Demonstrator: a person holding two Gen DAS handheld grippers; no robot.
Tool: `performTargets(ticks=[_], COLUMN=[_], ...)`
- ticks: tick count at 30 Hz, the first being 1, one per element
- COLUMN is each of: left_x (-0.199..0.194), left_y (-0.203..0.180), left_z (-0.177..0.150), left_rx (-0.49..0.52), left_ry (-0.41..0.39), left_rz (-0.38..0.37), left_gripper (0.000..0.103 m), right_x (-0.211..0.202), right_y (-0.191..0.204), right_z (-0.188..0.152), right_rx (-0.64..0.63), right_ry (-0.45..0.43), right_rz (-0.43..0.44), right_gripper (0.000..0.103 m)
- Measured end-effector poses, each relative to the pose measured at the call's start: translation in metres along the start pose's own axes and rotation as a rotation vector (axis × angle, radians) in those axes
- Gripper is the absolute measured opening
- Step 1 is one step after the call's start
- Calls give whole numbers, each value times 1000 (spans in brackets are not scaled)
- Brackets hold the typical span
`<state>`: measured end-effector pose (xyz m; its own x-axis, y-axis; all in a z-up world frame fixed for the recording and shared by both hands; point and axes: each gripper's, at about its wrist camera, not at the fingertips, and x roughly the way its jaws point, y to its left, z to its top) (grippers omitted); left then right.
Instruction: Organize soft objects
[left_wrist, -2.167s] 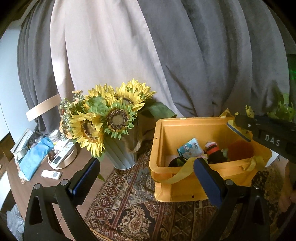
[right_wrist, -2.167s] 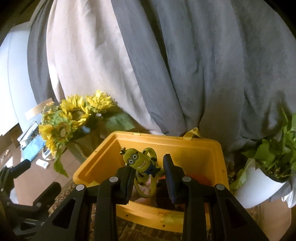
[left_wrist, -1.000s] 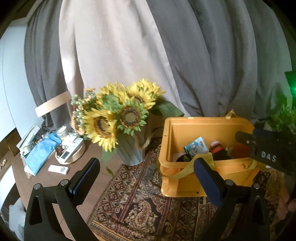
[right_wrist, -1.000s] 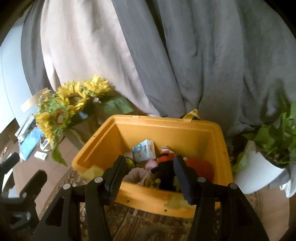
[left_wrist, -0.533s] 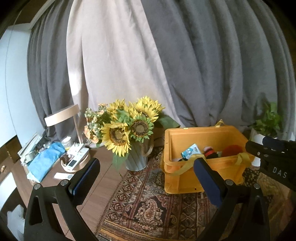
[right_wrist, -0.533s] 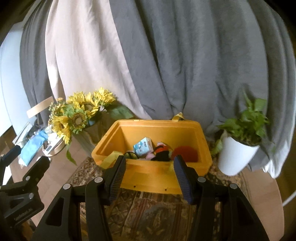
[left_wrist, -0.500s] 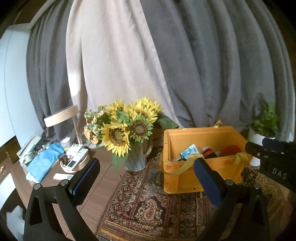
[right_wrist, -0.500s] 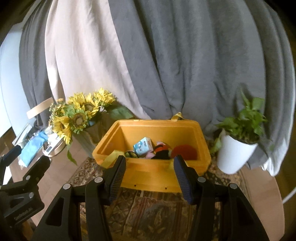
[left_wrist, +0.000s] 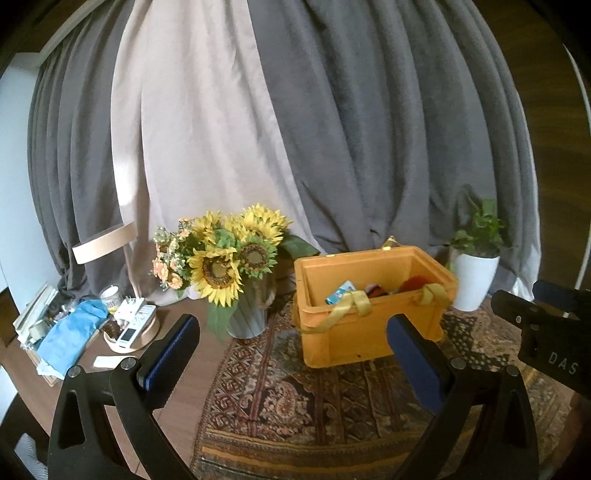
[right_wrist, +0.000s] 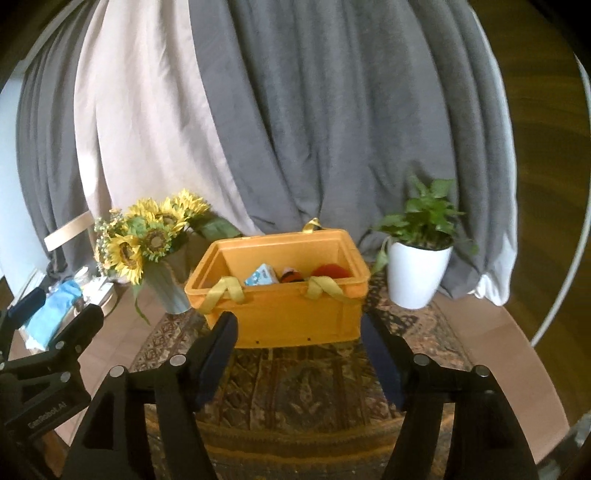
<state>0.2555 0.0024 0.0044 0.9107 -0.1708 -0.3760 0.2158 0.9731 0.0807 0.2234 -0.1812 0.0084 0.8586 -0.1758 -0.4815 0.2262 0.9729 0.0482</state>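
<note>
An orange plastic bin (left_wrist: 373, 328) (right_wrist: 295, 314) with yellow strap handles stands on a patterned rug. Inside it lie several soft toys, among them a blue-and-white one (right_wrist: 261, 276), a red-and-black one (right_wrist: 290, 276) and a red one (right_wrist: 330, 270). My left gripper (left_wrist: 291, 339) is open and empty, well back from the bin on its left side. My right gripper (right_wrist: 297, 338) hangs in front of the bin, its jaws opening with nothing between them. Part of the right gripper's body (left_wrist: 546, 339) shows at the right edge of the left wrist view.
A grey vase of sunflowers (left_wrist: 236, 273) (right_wrist: 147, 240) stands left of the bin. Right of it sits a white potted plant (right_wrist: 417, 266) (left_wrist: 472, 273). A round tray with remotes (left_wrist: 131, 328) and a blue cloth (left_wrist: 70, 339) lie far left. Grey and beige curtains hang behind.
Both grippers have drawn back from the bin, which now looks smaller and farther. The right gripper let the yellow minion toy go into the bin, and its jaws now stand wider.
</note>
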Motion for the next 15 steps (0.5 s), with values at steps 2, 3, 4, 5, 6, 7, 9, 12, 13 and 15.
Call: performTargets(ticks=[2, 3, 4, 5, 6, 7, 9, 12, 13, 15], left_x=[-7, -11, -15, -19, -25, -30, -39, -55, -62, -73], left_y=[-3, -4, -6, -8, -10, -13, -17, -25, -28, -32], left_z=[-3, -4, -6, -7, -9, -10, -14, -20, -22, -25], left_rx=[-2, -6, -9, -11, -16, -21, -27, -30, -33, -33], left_ry=[1, 4, 6, 7, 6, 6, 12, 15, 15, 11], left_rz=[-10, -14, -15, -17, -17, -14, -13, -20, -21, -22], left_gripper=[103, 103, 103, 103, 103, 103, 103, 103, 103, 103], right_x=[-11, -17, -23, -29, -34, -39, -48, -66, -72, -84], right_y=[-2, -4, -6, -7, -9, -11, -14, -22, -24, -30], right_z=[-3, -5, -7, -8, -9, -11, -13, -22, -26, -33], right_rx=[-4, -5, -12, -18, -22, -28, -36, -42, -41, -43], right_ry=[-6, -12, -17, -21, -26, -27, -25, -35, -34, -30], right_rz=[-10, -15, -22, -24, -24, -25, -28, -27, -25, -20], right_gripper=[70, 70, 70, 70, 70, 70, 70, 70, 70, 70])
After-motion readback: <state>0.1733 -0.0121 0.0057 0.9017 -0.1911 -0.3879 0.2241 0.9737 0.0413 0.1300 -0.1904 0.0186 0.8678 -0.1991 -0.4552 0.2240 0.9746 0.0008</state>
